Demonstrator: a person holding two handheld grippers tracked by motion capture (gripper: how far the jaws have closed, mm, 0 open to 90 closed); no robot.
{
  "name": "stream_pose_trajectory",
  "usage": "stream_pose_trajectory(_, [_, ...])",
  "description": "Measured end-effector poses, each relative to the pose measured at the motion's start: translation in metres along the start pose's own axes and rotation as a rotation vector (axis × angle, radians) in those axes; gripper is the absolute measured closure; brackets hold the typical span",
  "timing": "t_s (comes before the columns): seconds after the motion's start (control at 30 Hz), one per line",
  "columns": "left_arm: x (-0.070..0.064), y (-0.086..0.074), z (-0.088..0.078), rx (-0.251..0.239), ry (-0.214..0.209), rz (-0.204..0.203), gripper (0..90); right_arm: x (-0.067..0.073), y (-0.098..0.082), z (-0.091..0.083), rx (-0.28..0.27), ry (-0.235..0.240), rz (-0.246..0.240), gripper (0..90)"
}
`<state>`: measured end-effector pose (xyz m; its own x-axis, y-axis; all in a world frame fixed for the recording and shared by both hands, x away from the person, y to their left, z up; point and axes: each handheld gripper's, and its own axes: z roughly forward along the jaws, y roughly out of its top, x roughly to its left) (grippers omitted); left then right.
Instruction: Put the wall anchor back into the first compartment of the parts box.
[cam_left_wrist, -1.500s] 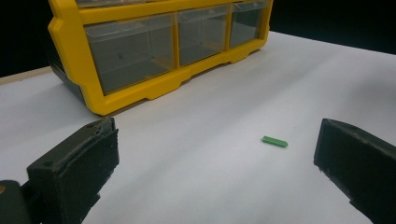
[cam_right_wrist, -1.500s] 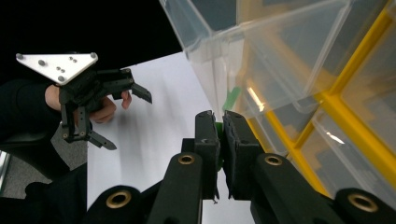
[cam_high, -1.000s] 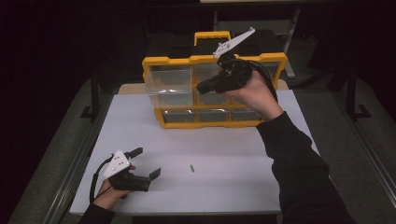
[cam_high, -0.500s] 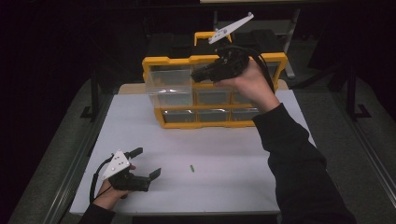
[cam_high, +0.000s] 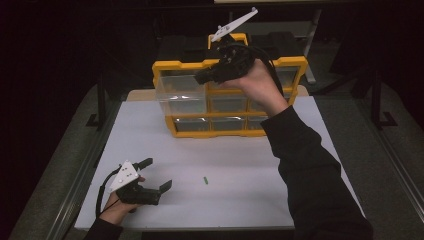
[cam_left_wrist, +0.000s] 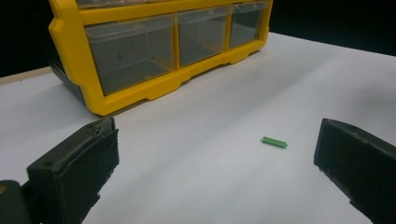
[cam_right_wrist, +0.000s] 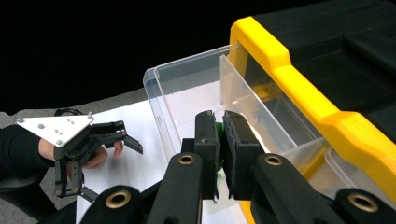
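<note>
Since the earlier frame the right claw (cam_high: 202, 76) has risen over the yellow organizer (cam_high: 165, 70), pinching a small green piece (cam_right_wrist: 218, 128) above its pulled-out clear drawer (cam_right_wrist: 187, 93). Better to centre over the drawer before letting go. The left claw (cam_high: 159, 175) rests wide-jawed on the counter (cam_high: 250, 200), in front of the organizer, beside another green piece (cam_left_wrist: 274, 142).

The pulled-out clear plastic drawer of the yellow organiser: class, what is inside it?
The clear plastic drawer shows one clear divider wall and nothing loose; the right gripper, clamping something small and green, covers part of its floor.
</note>
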<state>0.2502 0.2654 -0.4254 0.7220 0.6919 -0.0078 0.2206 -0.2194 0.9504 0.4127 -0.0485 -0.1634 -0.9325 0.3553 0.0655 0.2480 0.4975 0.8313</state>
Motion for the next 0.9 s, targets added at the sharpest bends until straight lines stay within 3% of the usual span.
stream_pose_trajectory(0.03, [0.000, 0.000, 0.000, 0.000, -0.001, 0.001, 0.0, -0.001, 0.000, 0.002, 0.007, -0.002, -0.012, 83.9])
stream_pose_trajectory(0.17, [0.000, 0.000, 0.000, -0.002, 0.000, -0.002, 0.0, -0.002, 0.002, 0.008, 0.027, 0.001, 0.014, 83.7])
stream_pose_trajectory(0.67, [-0.001, 0.000, -0.001, -0.005, 0.000, -0.013, 0.0, -0.002, 0.003, 0.023, 0.107, 0.000, -0.029, 83.2])
stream_pose_trajectory(0.8, [-0.001, 0.000, 0.000, -0.003, -0.001, -0.013, 0.0, -0.002, 0.003, 0.022, 0.101, -0.005, -0.012, 77.9])
stream_pose_trajectory(0.9, [0.000, 0.000, 0.000, -0.003, 0.000, -0.013, 0.0, -0.002, 0.003, 0.018, 0.090, -0.010, -0.015, 84.3])
